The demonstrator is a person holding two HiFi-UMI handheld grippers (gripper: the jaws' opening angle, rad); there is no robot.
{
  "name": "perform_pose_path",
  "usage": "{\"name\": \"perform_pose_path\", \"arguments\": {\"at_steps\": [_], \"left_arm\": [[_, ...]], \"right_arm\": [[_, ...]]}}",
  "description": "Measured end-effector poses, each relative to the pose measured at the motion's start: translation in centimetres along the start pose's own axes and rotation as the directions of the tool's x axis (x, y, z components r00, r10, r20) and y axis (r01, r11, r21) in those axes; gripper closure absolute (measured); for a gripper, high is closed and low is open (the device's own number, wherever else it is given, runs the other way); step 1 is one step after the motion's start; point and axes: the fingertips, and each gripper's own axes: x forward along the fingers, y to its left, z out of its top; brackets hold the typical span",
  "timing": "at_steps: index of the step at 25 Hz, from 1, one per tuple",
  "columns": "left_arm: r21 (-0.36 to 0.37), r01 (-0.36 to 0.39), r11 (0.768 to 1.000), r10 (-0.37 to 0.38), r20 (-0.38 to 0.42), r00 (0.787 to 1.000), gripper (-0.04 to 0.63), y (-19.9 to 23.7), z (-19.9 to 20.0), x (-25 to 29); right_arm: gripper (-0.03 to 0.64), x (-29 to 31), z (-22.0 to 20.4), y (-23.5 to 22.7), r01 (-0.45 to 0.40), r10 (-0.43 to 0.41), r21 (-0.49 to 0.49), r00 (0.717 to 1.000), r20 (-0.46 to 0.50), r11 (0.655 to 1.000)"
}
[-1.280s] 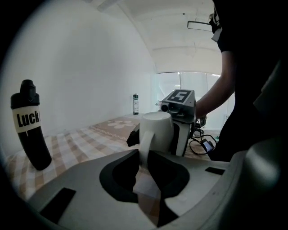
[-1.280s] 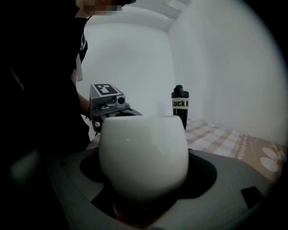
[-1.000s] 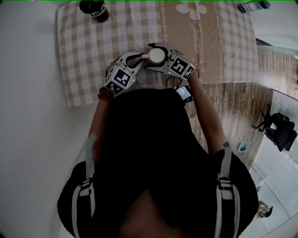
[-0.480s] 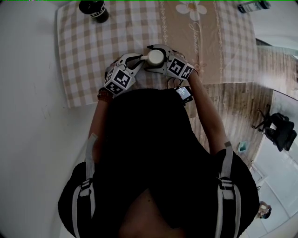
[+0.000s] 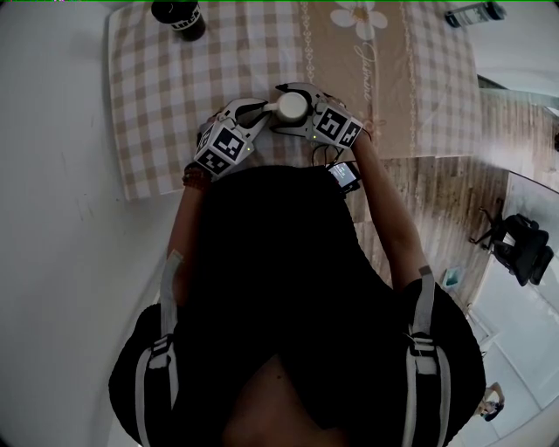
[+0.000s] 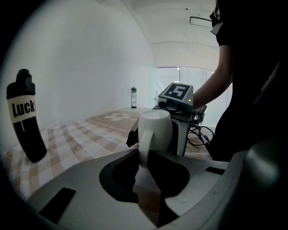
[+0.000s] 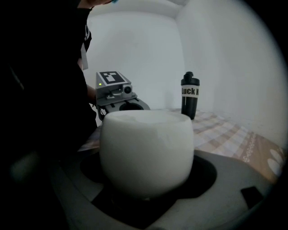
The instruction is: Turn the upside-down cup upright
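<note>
Cup [image 5: 292, 106] white, on checked cloth [image 5: 166, 83], near its front edge. Right gripper [image 5: 283, 106] fingers flank cup; left gripper [image 5: 263, 112] fingers at cup's left side. Black bottle [image 5: 177, 17] at far left corner. Office chair [image 5: 522, 246] right, on wood floor [image 5: 437, 201].

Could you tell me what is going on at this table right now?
A person is working a white cup with two handheld grippers over a checked tablecloth. The right gripper is closed around the cup's body, and the left gripper pinches its handle. Whether the cup is upright yet is hard to tell. A black bottle stands at the cloth's far corner.
</note>
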Motion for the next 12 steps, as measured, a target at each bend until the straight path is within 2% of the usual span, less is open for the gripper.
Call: {"name": "perform_pose_path", "arguments": {"at_steps": [6,8,12], "left_arm": [[-0.036,-0.02,0.999,0.021,0.021,1.0,0.515,0.4,-0.1,-0.2],[-0.048,-0.022,0.999,0.023,0.021,1.0,0.474,0.4,0.0,-0.5],[-0.064,-0.039,0.997,0.042,0.037,0.998,0.437,0.9,0.2,-1.6]], "right_arm": [[0.176,0.1,-0.5,0.6,-0.018,0.019,0.014,0.999,-0.047,1.0],[0.164,-0.2,-1.0,1.0,-0.022,0.023,0.01,0.997,-0.07,1.0],[0.163,-2.0,-0.4,0.6,0.024,-0.023,0.083,1.0,-0.005,0.996]]}}
